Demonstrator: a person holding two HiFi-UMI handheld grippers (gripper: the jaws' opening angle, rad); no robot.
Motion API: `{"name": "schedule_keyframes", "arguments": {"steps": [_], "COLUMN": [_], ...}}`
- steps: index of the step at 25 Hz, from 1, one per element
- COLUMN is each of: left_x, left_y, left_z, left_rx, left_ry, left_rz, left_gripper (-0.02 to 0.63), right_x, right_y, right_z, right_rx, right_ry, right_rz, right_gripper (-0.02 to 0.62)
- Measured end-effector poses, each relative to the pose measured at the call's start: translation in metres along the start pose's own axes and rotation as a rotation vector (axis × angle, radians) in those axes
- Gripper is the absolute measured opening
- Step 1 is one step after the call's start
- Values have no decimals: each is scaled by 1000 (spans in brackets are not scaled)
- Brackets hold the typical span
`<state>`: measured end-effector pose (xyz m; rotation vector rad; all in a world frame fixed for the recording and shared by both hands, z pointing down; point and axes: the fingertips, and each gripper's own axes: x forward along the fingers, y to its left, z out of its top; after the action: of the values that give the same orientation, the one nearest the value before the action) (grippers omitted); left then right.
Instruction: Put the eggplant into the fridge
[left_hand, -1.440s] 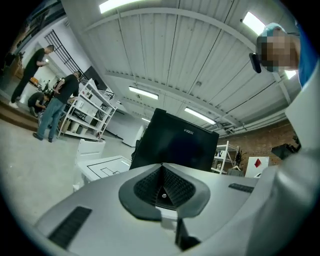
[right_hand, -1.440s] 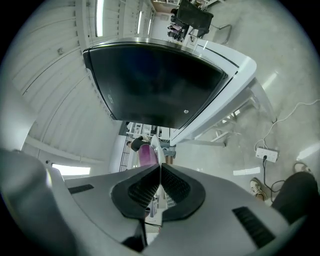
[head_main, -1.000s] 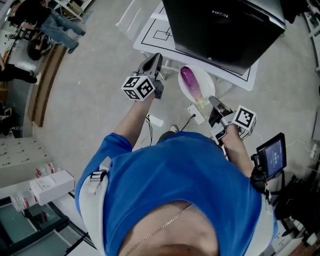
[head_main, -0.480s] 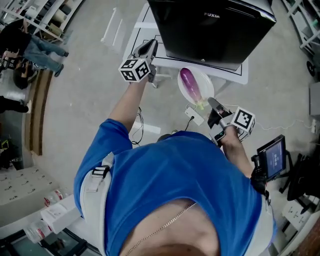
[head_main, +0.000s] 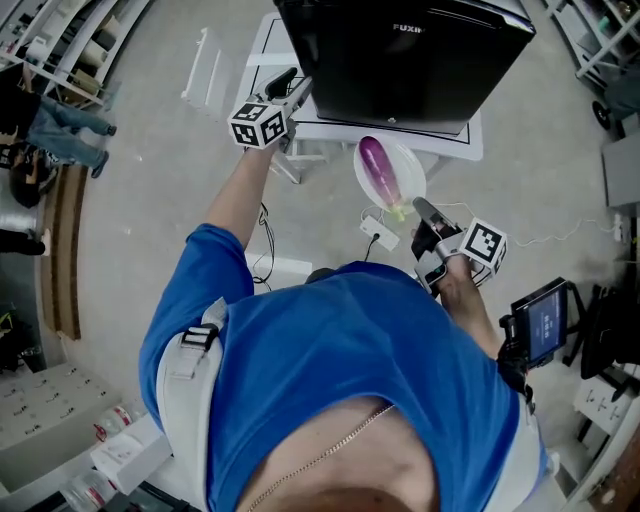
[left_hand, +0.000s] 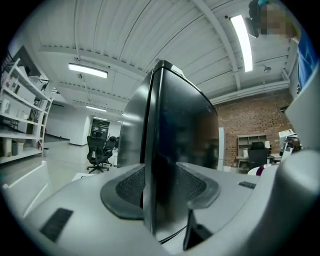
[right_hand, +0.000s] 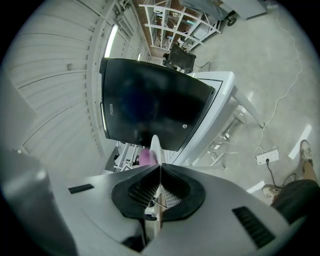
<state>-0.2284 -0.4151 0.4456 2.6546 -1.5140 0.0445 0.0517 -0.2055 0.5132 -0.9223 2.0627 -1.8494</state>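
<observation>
A purple eggplant (head_main: 376, 165) lies on a white plate (head_main: 408, 158) held out in front of the black fridge (head_main: 400, 60). My right gripper (head_main: 424, 212) is shut on the plate's near rim. In the right gripper view the plate's thin rim (right_hand: 156, 147) runs out of the closed jaws, with the eggplant (right_hand: 146, 157) just beyond. My left gripper (head_main: 295, 85) is at the fridge's left front corner. Its jaws have just been opening, and in the left gripper view the fridge's upright door edge (left_hand: 155, 150) stands between the spread pads (left_hand: 125, 187).
The fridge stands on a white table (head_main: 472, 150). On the floor below lie a power strip (head_main: 378, 232) and cables. A white rack (head_main: 205, 70) stands left of the table. A small screen (head_main: 540, 320) is at the person's right side, and shelving lines the far left.
My left gripper has moved away from the body to the fridge's left front corner. The right gripper and the plate with the eggplant have stayed almost still.
</observation>
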Motion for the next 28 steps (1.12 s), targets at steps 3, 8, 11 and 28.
{"name": "schedule_keyframes", "arguments": {"steps": [3, 8, 11, 28], "left_x": [11, 17, 21, 33], "left_y": [-2, -2, -3, -1], "left_z": [0, 1, 0, 0], "left_rx": [39, 61, 81, 109], "left_ry": [21, 27, 32, 81], "left_rz": [-48, -82, -97, -163], "left_gripper": [192, 193, 196, 225], "right_x": [-5, -13, -19, -25], "right_y": [-2, -1, -2, -2], "right_z": [0, 5, 10, 7], "right_rx": [5, 5, -2, -24], "right_ry": [-28, -57, -64, -65], "right_rz": [-5, -12, -16, -42], "right_gripper": [11, 11, 11, 11]}}
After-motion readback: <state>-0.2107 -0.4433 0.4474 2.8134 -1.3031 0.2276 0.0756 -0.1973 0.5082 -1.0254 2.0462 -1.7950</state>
